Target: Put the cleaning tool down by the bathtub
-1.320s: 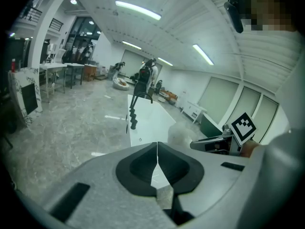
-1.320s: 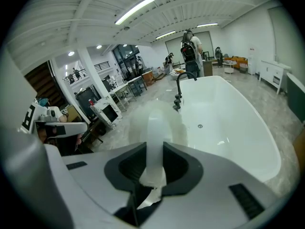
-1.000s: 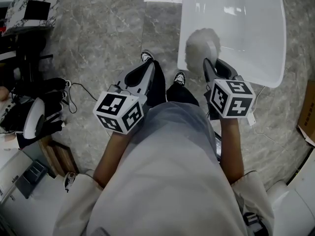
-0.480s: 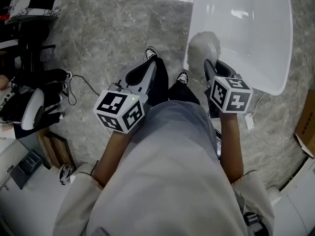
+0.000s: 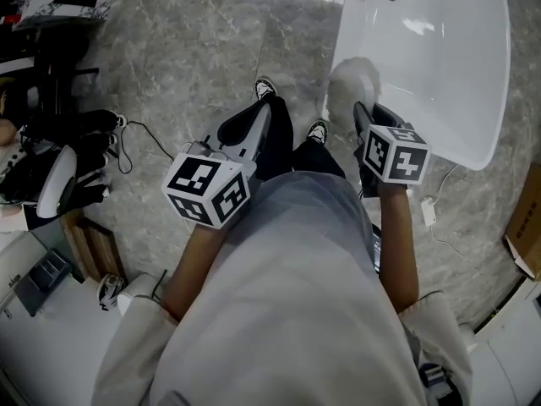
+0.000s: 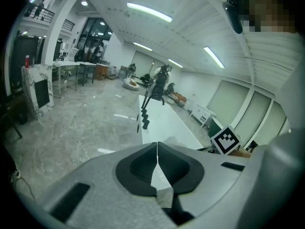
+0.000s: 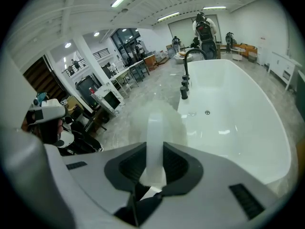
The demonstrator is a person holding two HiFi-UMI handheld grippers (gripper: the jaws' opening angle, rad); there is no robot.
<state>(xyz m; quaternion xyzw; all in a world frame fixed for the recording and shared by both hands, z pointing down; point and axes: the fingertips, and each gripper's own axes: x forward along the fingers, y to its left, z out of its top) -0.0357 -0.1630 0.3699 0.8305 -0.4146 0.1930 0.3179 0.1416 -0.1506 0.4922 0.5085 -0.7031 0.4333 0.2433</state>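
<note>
The cleaning tool is a duster with a fluffy pale head (image 5: 352,81) on a white handle (image 7: 155,140). My right gripper (image 5: 363,118) is shut on that handle, and the head hangs over the near left rim of the white bathtub (image 5: 439,57). In the right gripper view the handle stands upright between the jaws of the right gripper (image 7: 155,151), with the head (image 7: 157,116) in front of the tub (image 7: 233,113). My left gripper (image 5: 260,121) is over the floor left of the tub, in front of the person's legs. Its jaws are shut and empty in the left gripper view (image 6: 157,146).
A black faucet (image 7: 185,78) stands at the tub's far end. Black gear and a cable (image 5: 135,155) lie on the marble floor at left, near a white device (image 5: 57,184). A cardboard box (image 5: 526,218) sits at the right edge. The person's shoes (image 5: 267,86) stand by the tub.
My right gripper has sunk a little with the duster, still at the tub's near rim. The left gripper has drifted slightly sideways. Both grips look the same.
</note>
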